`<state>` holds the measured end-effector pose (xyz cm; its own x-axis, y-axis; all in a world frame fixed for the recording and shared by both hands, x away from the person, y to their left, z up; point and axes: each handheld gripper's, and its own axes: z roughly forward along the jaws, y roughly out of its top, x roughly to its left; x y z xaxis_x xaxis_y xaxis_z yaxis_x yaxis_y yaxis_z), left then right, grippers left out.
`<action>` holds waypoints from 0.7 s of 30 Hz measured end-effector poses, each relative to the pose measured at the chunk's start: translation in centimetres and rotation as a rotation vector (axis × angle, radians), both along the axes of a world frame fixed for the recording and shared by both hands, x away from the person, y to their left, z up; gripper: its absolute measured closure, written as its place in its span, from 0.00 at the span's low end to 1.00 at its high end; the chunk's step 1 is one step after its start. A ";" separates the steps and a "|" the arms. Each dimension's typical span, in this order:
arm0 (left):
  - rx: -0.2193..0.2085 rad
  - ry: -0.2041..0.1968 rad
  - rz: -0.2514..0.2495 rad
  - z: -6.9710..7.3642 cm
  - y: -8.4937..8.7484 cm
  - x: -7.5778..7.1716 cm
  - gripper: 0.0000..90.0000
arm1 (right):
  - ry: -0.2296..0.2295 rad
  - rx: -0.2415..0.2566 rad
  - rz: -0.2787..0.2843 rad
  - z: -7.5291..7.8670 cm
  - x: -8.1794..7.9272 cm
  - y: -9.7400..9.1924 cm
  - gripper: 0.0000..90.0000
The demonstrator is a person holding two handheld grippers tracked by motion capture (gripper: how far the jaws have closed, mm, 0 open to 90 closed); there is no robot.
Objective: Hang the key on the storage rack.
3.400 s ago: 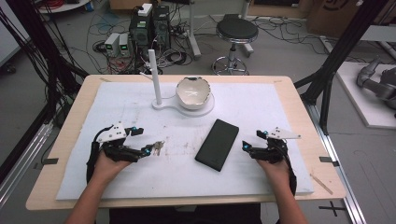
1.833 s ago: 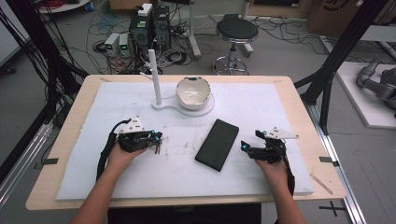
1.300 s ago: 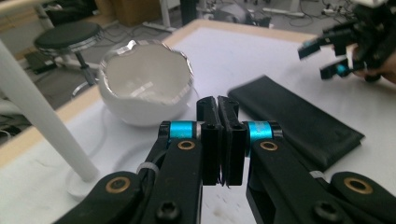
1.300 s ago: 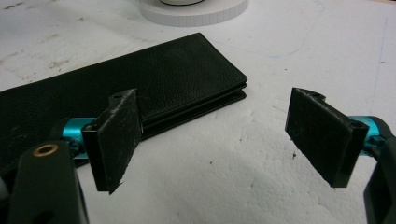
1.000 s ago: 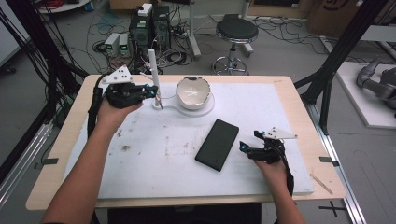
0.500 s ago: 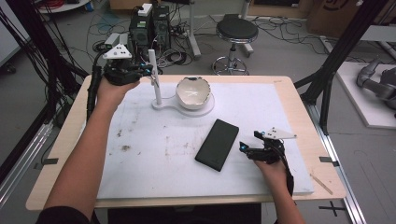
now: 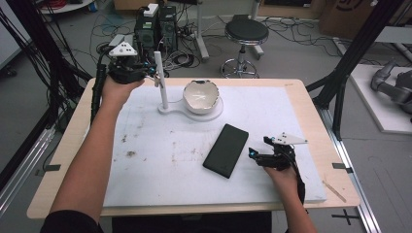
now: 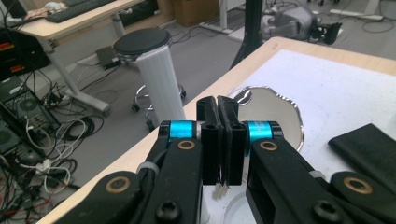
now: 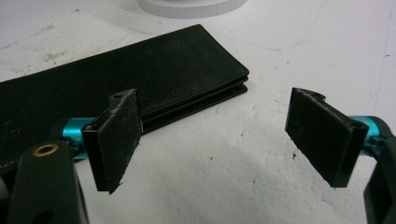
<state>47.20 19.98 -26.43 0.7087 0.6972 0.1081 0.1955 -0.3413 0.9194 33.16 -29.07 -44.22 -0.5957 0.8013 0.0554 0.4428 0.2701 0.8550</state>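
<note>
My left gripper (image 7: 151, 69) is raised at the table's far left, its jaws pressed together right beside the top of a white post (image 7: 160, 80). In the left gripper view the jaws (image 8: 218, 100) are shut, with the post (image 8: 161, 84) just behind them and a small pale bit (image 8: 219, 191) hanging under them. A white bowl (image 7: 200, 95) sits on the post's flat base (image 7: 167, 109). A black wallet (image 7: 226, 150) lies mid-table. My right gripper (image 7: 252, 153) rests open by its right edge, and the wallet (image 9: 140, 79) lies beyond the left jaw.
A white mat (image 7: 291, 126) covers the wooden table and has brown stains (image 7: 131, 154) on its left part. Behind the table stand a black stool (image 7: 246, 31), computer boxes (image 7: 155, 24) and loose cables. Black frame legs (image 7: 350, 58) rise at both sides.
My left gripper closed over a small grey object on the mat, which is gone from there, then rose and travelled to the far left beside the post. The right gripper stayed put.
</note>
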 end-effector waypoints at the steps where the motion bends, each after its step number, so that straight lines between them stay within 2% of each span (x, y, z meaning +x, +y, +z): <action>1: 0.001 -0.001 0.003 0.0 0.0 0.1 0.98 | -0.001 -0.003 0.000 0.0 0.0 0.0 0.21; 7: -0.002 0.013 0.017 -0.4 0.0 0.5 0.98 | -0.002 -0.001 -0.001 0.0 0.0 -0.1 0.21; 10: -0.026 0.012 0.036 -0.5 0.1 0.2 0.94 | 0.000 0.001 -0.002 0.0 0.0 -0.1 0.21; 11: -0.026 0.009 0.051 -0.4 0.3 0.1 0.86 | -0.001 0.000 -0.001 0.0 0.0 -0.1 0.21; 15: -0.057 0.020 0.028 -0.3 0.8 -0.8 0.77 | 0.001 -0.001 -0.004 0.0 0.0 -0.1 0.21; 17: -0.073 0.039 0.017 -0.7 1.1 -1.4 0.66 | -0.003 -0.002 0.000 0.0 0.0 -0.1 0.21; 18: -0.079 0.046 0.007 -1.0 1.2 -1.8 0.66 | -0.003 -0.002 0.000 0.0 0.0 -0.1 0.21; 21: -0.098 0.068 -0.005 -1.9 1.4 -2.8 0.57 | 0.001 -0.002 0.000 0.0 0.0 0.0 0.21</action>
